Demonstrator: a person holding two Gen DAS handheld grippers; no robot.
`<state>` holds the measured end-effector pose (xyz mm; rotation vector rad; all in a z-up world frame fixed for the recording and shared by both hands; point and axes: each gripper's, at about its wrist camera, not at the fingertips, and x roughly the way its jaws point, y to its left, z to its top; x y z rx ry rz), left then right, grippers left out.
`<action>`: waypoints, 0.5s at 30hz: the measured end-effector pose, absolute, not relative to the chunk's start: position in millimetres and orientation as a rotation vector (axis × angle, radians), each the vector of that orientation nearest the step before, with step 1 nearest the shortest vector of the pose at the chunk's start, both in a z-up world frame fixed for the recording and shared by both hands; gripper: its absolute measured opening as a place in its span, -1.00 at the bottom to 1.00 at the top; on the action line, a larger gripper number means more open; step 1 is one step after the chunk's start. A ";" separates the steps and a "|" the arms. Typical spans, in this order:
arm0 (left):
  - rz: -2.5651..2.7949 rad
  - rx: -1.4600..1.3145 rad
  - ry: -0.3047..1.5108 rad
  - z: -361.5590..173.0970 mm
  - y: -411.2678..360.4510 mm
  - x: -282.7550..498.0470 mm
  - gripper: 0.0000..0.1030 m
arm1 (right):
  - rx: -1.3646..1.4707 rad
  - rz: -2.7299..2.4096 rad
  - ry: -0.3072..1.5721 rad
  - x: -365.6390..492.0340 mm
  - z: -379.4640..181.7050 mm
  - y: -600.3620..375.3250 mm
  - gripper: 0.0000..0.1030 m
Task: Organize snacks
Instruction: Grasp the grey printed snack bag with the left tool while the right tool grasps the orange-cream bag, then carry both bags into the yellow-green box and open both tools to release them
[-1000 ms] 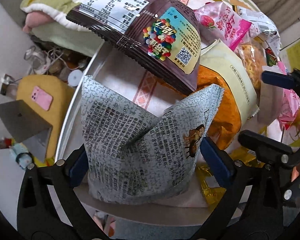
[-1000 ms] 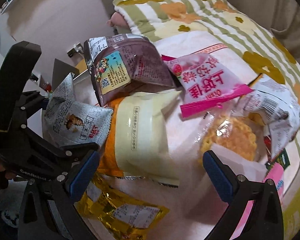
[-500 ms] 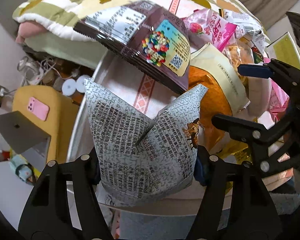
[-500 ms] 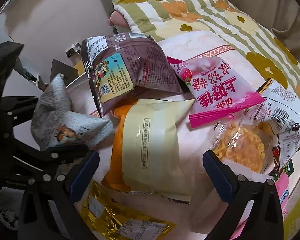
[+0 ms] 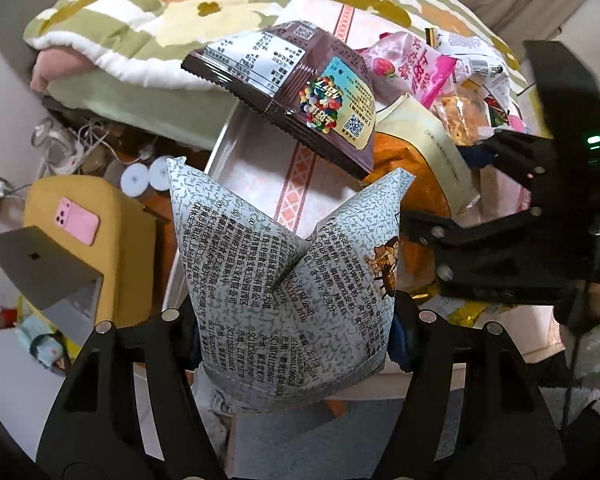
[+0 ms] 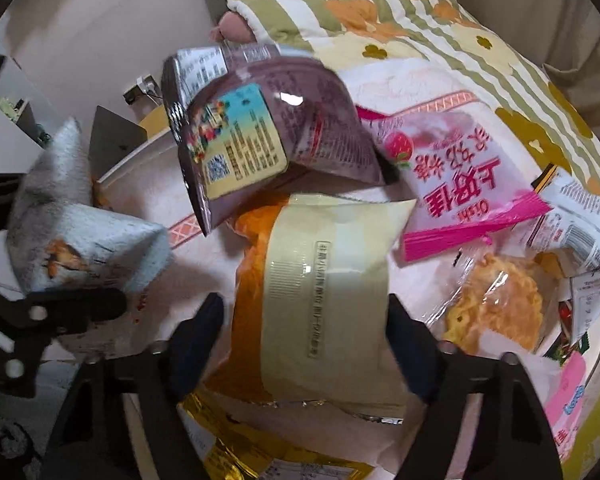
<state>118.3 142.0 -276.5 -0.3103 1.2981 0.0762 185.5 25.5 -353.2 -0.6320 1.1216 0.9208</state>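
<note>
Left gripper (image 5: 296,326) clamped on grey speckled packet (image 5: 292,276), pinched at both sides, packet creased in middle; dense Chinese print and cartoon figure seen on it. Brown packet (image 6: 260,140) beyond, QR code and multicoloured-candy label visible. Right gripper (image 6: 304,344) jaws closing around orange-and-cream packet (image 6: 324,300); pad contact not discernible through blur. Pink packet (image 6: 456,184) at right, "Oishi" readable, strawberry pictured.
</note>
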 end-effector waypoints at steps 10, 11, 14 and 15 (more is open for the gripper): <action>-0.004 -0.229 1.230 -243.9 140.0 114.5 0.24 | -0.496 0.781 1.123 177.0 -322.4 0.7 0.19; -0.016 -0.219 1.216 -238.3 139.2 114.2 0.24 | -0.473 0.762 1.121 175.9 -317.0 -3.2 0.19; -0.061 -0.192 1.173 -221.4 137.6 116.2 0.24 | -0.382 0.700 1.100 171.1 -294.2 -19.5 0.19; -0.078 -0.183 1.159 -215.9 136.9 117.9 0.24 | -0.359 0.680 1.088 168.7 -286.1 -24.5 0.19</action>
